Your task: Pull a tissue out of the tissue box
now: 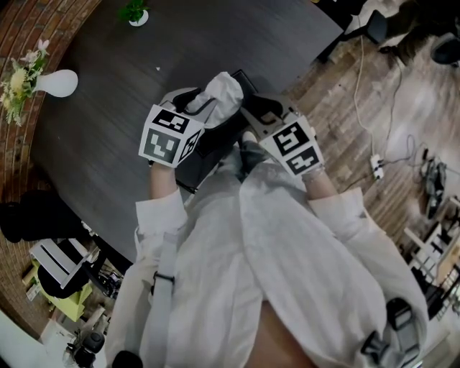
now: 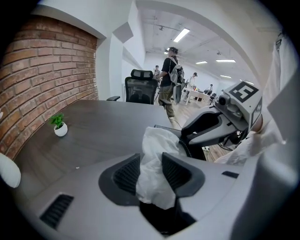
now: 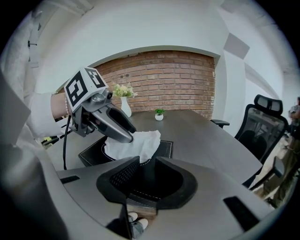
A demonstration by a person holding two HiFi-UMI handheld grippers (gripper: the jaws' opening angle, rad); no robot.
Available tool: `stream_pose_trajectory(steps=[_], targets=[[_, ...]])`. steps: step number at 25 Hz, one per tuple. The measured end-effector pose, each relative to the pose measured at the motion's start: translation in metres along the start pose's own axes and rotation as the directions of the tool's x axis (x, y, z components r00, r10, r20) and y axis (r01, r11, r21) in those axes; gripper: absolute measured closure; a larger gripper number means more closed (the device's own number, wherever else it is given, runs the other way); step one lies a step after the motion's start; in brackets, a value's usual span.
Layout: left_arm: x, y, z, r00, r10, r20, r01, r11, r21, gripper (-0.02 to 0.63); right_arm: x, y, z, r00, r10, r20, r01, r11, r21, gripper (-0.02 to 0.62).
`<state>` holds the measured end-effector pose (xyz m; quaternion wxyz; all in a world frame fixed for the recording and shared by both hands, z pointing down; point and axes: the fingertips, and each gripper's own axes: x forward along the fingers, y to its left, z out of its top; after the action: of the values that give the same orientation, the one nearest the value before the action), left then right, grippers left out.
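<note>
A black tissue box (image 1: 205,147) with stitched edges lies on the dark table (image 1: 108,108) just in front of the person. A white tissue (image 1: 223,93) stands up out of its slot. My left gripper (image 2: 152,173) is shut on the tissue (image 2: 154,164), which bunches between both pads. In the right gripper view, the left gripper (image 3: 131,136) reaches in from the left onto the tissue (image 3: 136,145). My right gripper (image 3: 152,180) straddles the near end of the box (image 3: 93,152), its jaws wide and against the box's sides.
A white vase with flowers (image 1: 61,83) and a small potted plant (image 1: 135,13) stand at the table's far side by a brick wall. An office chair (image 2: 140,89) is at the far edge, and a person (image 2: 168,79) stands beyond it. Cables lie on the wooden floor (image 1: 374,158).
</note>
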<state>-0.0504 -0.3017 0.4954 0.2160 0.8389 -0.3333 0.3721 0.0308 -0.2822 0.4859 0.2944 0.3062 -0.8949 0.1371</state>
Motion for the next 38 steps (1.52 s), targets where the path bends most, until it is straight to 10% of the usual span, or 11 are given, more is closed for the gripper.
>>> stream_pose_trajectory(steps=[7,38], targets=[[0.0,-0.005,0.004,1.0,0.026,-0.006,-0.026,0.999,0.041,0.58,0.001,-0.003,-0.001,1.0,0.01,-0.006,-0.011,1.0,-0.02,0.497],[-0.054,0.014,0.041,0.95,0.115,0.29,-0.109,0.993,-0.035,0.594,0.002,-0.001,-0.002,0.999,-0.009,-0.037,0.008,1.0,-0.021,0.497]])
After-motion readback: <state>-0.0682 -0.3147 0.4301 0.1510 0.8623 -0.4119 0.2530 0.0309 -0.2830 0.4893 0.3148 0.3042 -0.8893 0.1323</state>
